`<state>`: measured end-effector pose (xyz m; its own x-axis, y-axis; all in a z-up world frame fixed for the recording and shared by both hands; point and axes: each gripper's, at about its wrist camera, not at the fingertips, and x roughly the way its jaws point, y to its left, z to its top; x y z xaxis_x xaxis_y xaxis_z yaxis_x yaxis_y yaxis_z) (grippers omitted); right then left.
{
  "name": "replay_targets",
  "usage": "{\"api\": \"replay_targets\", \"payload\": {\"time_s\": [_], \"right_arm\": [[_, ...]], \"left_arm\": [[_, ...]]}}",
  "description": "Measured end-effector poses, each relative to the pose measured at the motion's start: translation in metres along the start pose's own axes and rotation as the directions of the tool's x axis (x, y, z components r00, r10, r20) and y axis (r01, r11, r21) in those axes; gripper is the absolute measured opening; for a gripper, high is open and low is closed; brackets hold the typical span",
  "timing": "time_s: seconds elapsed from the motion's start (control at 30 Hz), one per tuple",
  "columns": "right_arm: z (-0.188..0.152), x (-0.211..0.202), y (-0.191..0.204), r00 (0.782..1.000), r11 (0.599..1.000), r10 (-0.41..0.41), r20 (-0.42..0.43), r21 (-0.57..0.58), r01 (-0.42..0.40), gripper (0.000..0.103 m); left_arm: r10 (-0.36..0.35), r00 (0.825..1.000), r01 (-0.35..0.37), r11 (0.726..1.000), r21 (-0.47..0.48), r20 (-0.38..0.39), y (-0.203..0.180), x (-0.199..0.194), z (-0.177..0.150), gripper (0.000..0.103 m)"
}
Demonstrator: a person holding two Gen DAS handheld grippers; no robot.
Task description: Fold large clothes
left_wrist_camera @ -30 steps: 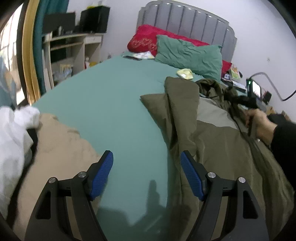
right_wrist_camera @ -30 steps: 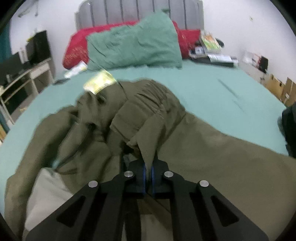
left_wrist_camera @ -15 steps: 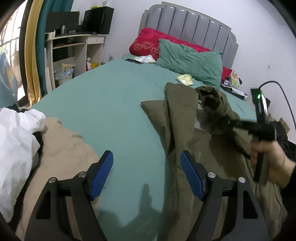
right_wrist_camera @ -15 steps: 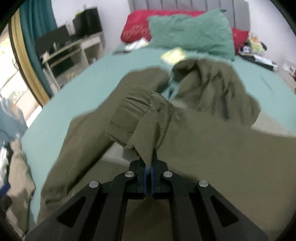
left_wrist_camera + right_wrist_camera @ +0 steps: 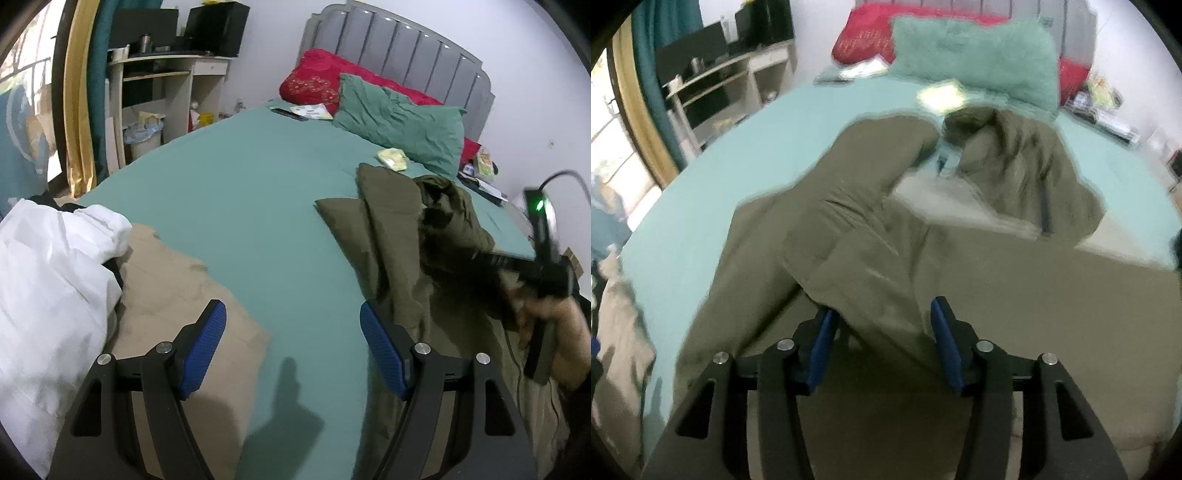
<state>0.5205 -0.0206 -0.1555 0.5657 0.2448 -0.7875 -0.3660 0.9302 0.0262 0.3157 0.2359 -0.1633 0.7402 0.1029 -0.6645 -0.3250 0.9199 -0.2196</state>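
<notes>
An olive-green jacket [image 5: 871, 258] with a pale lining lies spread on the teal bed sheet [image 5: 240, 192]. My right gripper [image 5: 882, 325] is opening over it; a folded sleeve of the jacket still lies between its blue pads [image 5: 943, 332], which no longer press on it. In the left wrist view the same jacket [image 5: 391, 229] lies at the right, and the person's hand [image 5: 546, 317] holds the right gripper above it, blurred. My left gripper [image 5: 291, 339] hangs open over bare sheet, just left of the jacket's edge, with nothing between its fingers.
A beige garment [image 5: 173, 280] and a white one [image 5: 51, 266] lie piled at the bed's near left. Green pillow [image 5: 399, 122] and red pillow [image 5: 314, 81] rest against the grey headboard [image 5: 399, 48]. A small yellow packet [image 5: 392, 158] lies near the jacket. A desk [image 5: 166, 74] stands left.
My right gripper carried the pinched sleeve across the jacket toward the left, then let go as its jaws parted. The left gripper shifted slightly and stayed open.
</notes>
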Motion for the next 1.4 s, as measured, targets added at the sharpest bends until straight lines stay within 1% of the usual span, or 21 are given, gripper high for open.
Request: {"api": "replay_targets", "payload": {"time_s": [0.03,0.07,0.1,0.13,0.2,0.3,0.43,0.5,0.57,0.63,0.7,0.73,0.8,0.83,0.87,0.93,1.03,1.13,1.2,1.3,1.4], "right_arm": [[0.008,-0.005,0.001,0.999,1.000,-0.008,0.034,0.009,0.007,0.057],[0.016,-0.006,0.001,0.998,1.000,0.008,0.060,0.018,-0.010,0.065],[0.027,-0.010,0.005,0.994,0.999,0.040,0.106,0.023,-0.042,0.067],[0.033,-0.009,0.012,0.991,0.999,0.039,0.128,0.012,-0.041,0.071],[0.050,-0.002,0.032,0.985,0.996,0.070,0.155,-0.063,-0.061,0.074],[0.072,0.030,0.052,0.991,0.992,0.091,0.099,-0.099,-0.081,0.074],[0.093,0.088,0.077,0.996,0.993,0.092,-0.014,-0.076,-0.093,0.074],[0.102,0.116,0.090,0.998,0.996,0.041,-0.054,-0.075,-0.045,0.074],[0.116,0.142,0.096,0.997,0.996,-0.047,-0.054,-0.083,0.042,0.074],[0.125,0.160,0.097,0.990,0.990,-0.121,-0.070,-0.080,0.115,0.074],[0.133,0.186,0.096,0.987,0.992,-0.115,-0.111,-0.070,0.108,0.074],[0.134,0.191,0.092,0.986,0.991,-0.117,-0.123,-0.074,0.108,0.073],[0.133,0.200,0.092,0.988,0.993,-0.092,-0.124,-0.085,0.082,0.039],[0.133,0.198,0.092,0.991,0.994,-0.067,-0.112,-0.096,0.056,0.008],[0.133,0.195,0.093,0.994,0.991,-0.054,-0.095,-0.124,0.043,0.004],[0.136,0.182,0.098,0.996,0.984,-0.055,-0.067,-0.172,0.043,0.003],[0.149,0.129,0.091,0.999,0.985,-0.018,0.048,-0.171,0.026,0.003],[0.166,0.056,0.076,0.985,0.985,0.006,0.174,-0.172,0.024,0.003],[0.170,0.005,0.060,0.968,0.984,0.000,0.252,-0.173,0.045,0.003],[0.160,-0.052,0.027,0.943,0.982,-0.046,0.329,-0.160,0.104,0.003],[0.125,-0.081,-0.019,0.928,0.984,-0.118,0.353,-0.080,0.156,0.003]], "left_arm": [[0.005,1.000,-0.005,1.000,-0.008,-0.003,0.002,0.001,0.001,0.078],[0.006,1.000,-0.006,1.000,-0.014,-0.004,0.005,0.001,0.002,0.078],[0.006,1.000,-0.006,1.000,-0.022,-0.007,0.007,0.002,0.003,0.078],[0.008,1.000,-0.008,1.000,-0.030,-0.011,0.009,0.004,0.005,0.078],[0.011,1.000,-0.012,0.999,-0.042,-0.016,0.012,0.008,0.008,0.078],[0.003,1.000,-0.004,0.998,-0.063,-0.017,0.014,0.013,0.013,0.078],[0.027,0.999,-0.027,0.999,-0.027,-0.028,0.009,0.022,0.011,0.078],[0.028,0.999,-0.029,0.999,-0.024,-0.043,0.010,0.026,0.009,0.078],[0.029,0.998,-0.032,0.999,-0.036,-0.059,0.013,0.030,0.006,0.078],[0.030,0.997,-0.033,0.998,-0.047,-0.066,0.015,0.033,0.005,0.078],[0.043,0.997,-0.046,0.998,-0.040,-0.068,0.014,0.033,0.005,0.078],[0.053,0.997,-0.056,0.998,-0.039,-0.064,0.013,0.034,0.004,0.078],[0.070,0.995,-0.072,0.997,-0.027,-0.066,0.010,0.036,0.003,0.078],[0.080,0.995,-0.081,0.997,-0.012,-0.064,0.007,0.036,0.001,0.078],[0.087,0.994,-0.087,0.996,0.001,-0.064,0.005,0.036,0.001,0.078],[0.081,0.994,-0.081,0.997,0.009,-0.073,0.001,0.035,0.001,0.078],[0.046,0.996,-0.046,0.999,-0.005,-0.081,-0.002,0.032,0.000,0.078],[0.038,0.997,-0.039,0.999,-0.013,-0.060,-0.007,0.027,0.000,0.078],[0.026,0.999,-0.027,0.999,-0.026,-0.042,-0.009,0.023,0.001,0.078],[-0.031,0.999,0.030,0.999,-0.044,-0.022,-0.020,0.017,-0.001,0.078],[-0.078,0.996,0.078,0.997,-0.022,-0.039,-0.038,0.016,-0.008,0.078]]}}
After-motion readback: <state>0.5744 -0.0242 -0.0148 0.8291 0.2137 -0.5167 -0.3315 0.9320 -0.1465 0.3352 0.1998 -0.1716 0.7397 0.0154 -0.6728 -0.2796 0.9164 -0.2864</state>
